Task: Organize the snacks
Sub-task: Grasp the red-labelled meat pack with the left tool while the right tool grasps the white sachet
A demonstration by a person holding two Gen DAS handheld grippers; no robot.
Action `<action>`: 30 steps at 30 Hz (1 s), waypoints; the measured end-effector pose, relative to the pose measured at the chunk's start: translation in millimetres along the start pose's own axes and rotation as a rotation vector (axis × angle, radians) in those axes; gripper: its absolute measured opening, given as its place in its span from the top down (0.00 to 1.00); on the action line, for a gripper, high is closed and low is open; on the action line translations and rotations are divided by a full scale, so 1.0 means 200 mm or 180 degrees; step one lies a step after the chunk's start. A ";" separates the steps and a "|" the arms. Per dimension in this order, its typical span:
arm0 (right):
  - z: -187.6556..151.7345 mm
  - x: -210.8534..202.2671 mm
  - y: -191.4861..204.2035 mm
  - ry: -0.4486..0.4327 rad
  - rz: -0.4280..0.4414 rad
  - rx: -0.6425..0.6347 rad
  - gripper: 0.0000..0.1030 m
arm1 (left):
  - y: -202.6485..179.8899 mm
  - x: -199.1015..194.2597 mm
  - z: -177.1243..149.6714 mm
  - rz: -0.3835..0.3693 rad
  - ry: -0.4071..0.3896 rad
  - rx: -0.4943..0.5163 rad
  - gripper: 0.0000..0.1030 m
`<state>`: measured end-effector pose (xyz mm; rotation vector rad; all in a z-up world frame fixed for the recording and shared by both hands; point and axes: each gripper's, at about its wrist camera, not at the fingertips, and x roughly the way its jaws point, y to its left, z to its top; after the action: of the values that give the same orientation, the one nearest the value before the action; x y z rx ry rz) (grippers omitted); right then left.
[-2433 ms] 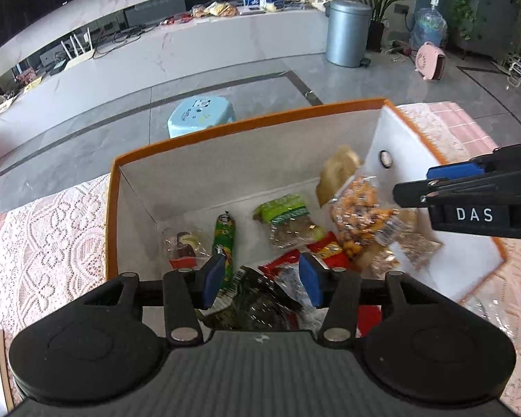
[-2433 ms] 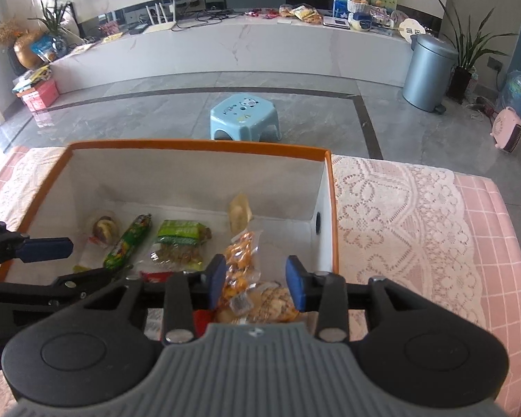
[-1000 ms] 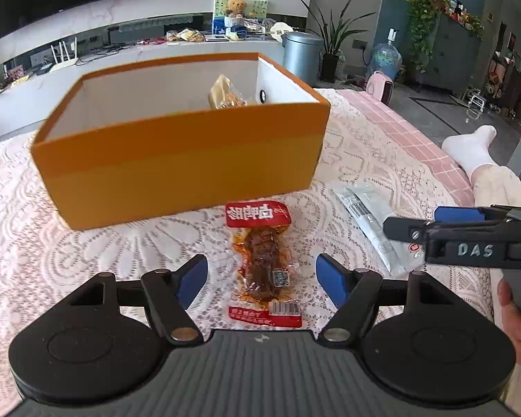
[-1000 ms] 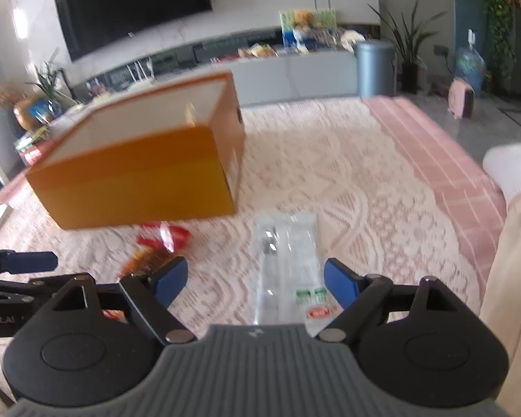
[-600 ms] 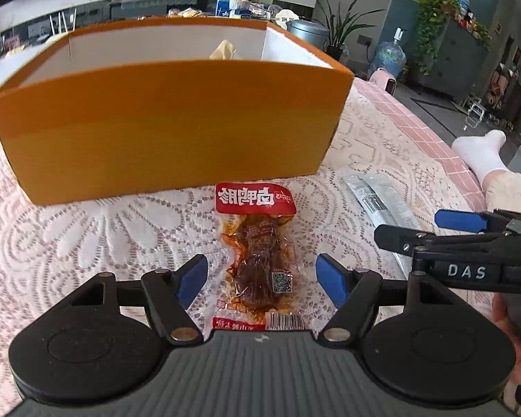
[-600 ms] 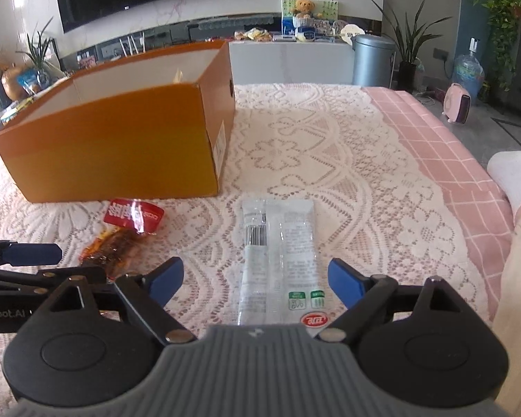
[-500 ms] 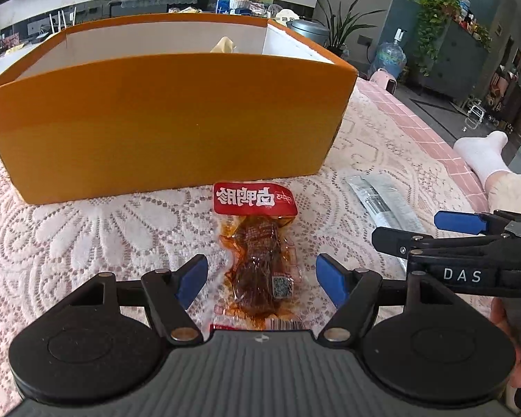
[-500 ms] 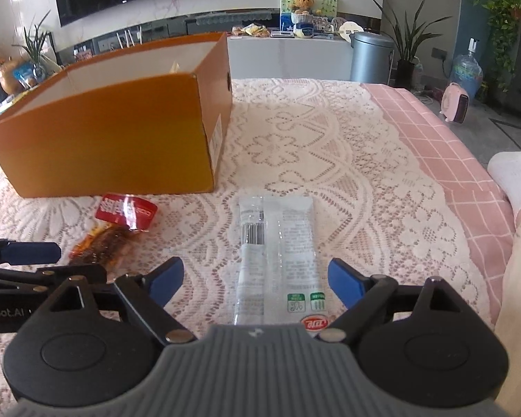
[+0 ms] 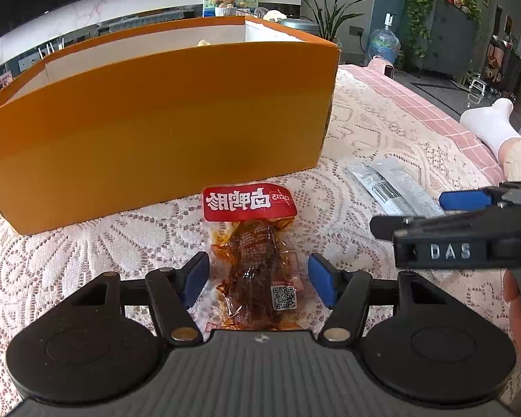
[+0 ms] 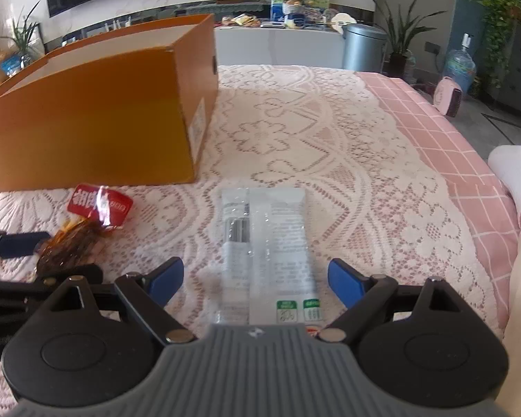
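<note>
While two snacks lie outside orange box [image 9: 163, 121], job not done. Red meat pack [image 9: 257, 260] low middle, between left gripper [image 9: 257, 279] jaws, just closing in, not yet pinching. Clear pack [image 10: 267, 253] low middle, between spread right gripper [image 10: 257, 279] jaws. Both need boxing.

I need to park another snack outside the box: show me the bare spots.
Bare lace tablecloth runs right of the orange cardboard box, beyond the white flat packet. The strip before the box is crowded: red-topped meat snack pouch, both grippers.
</note>
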<state>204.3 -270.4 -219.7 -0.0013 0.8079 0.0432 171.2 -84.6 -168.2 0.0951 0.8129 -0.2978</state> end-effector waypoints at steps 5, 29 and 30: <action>0.01 0.01 -0.02 -0.0067 -0.0034 0.0064 0.17 | 0.00 0.00 0.00 -0.0003 -0.0011 0.0014 0.32; 0.00 -0.09 0.02 -0.0273 -0.0012 -0.0064 0.54 | 0.03 -0.07 0.00 -0.0054 -0.0089 -0.0182 0.41; 0.00 -0.10 0.02 -0.0282 0.0000 -0.0058 0.54 | 0.03 -0.09 0.01 -0.0057 -0.0100 -0.0197 0.41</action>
<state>190.0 -266.6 -205.1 -0.0164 0.7189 0.0504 162.8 -75.4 -155.2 0.0251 0.7914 -0.2902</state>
